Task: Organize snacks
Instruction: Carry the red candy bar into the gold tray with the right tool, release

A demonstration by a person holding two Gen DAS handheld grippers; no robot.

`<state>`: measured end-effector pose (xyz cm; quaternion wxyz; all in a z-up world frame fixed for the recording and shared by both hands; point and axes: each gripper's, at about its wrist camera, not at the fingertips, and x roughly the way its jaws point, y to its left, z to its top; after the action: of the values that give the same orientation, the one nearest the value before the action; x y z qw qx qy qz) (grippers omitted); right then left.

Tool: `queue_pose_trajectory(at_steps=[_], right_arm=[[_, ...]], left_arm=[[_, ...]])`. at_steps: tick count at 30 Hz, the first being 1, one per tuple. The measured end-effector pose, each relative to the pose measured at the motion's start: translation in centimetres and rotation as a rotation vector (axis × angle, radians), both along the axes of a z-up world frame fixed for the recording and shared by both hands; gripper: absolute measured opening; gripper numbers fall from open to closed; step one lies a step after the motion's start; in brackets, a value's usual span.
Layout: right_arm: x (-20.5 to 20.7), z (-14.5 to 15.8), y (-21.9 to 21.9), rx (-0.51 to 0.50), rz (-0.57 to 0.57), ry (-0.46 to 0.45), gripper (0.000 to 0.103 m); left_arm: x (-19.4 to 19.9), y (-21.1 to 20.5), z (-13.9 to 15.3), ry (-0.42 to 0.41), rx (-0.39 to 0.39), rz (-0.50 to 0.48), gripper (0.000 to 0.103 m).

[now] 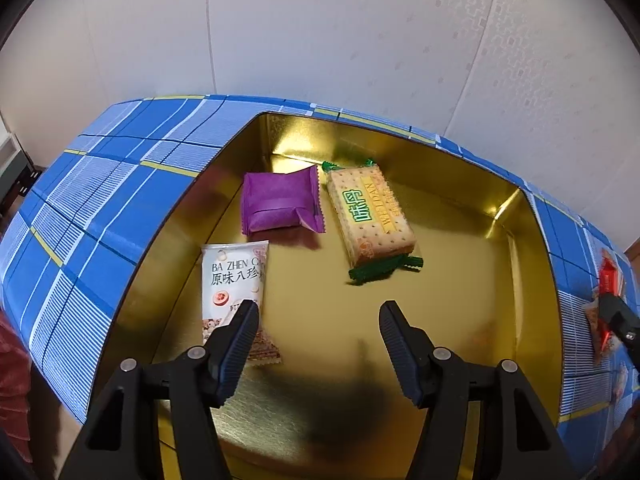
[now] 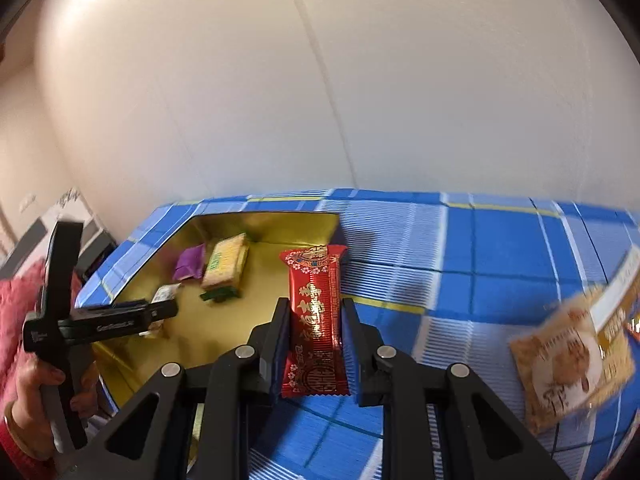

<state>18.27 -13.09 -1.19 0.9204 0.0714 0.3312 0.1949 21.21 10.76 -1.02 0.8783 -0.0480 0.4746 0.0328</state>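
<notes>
A gold tin box (image 1: 460, 264) sits on a blue plaid cloth. Inside lie a purple packet (image 1: 280, 202), a green-ended cracker pack (image 1: 370, 216) and a white "Ba Zhen" packet (image 1: 234, 280). My left gripper (image 1: 316, 312) is open and empty over the box, its left finger above the white packet. My right gripper (image 2: 314, 320) is shut on a red and gold snack packet (image 2: 316, 312), held above the cloth by the box's right wall (image 2: 304, 228). The left gripper (image 2: 160, 308) shows in the right wrist view over the box.
A tan snack packet (image 2: 572, 364) lies blurred on the cloth (image 2: 500, 272) at the right, with another packet edge behind it. A white wall stands behind the table. The person's hand in a red sleeve (image 2: 24, 400) holds the left gripper at the left edge.
</notes>
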Motion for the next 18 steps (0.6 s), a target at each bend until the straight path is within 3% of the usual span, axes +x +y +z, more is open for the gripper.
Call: queue_pose_trajectory(at_steps=[11, 18], right_arm=[[3.2, 2.1, 6.0, -0.154, 0.127, 0.037, 0.024], [7.0, 0.6, 8.0, -0.212, 0.124, 0.181, 0.024]], left_arm=[[-0.2, 0.4, 0.2, -0.003, -0.009, -0.001, 0.066], [-0.3, 1.5, 0.4, -0.006, -0.051, 0.03, 0.066]])
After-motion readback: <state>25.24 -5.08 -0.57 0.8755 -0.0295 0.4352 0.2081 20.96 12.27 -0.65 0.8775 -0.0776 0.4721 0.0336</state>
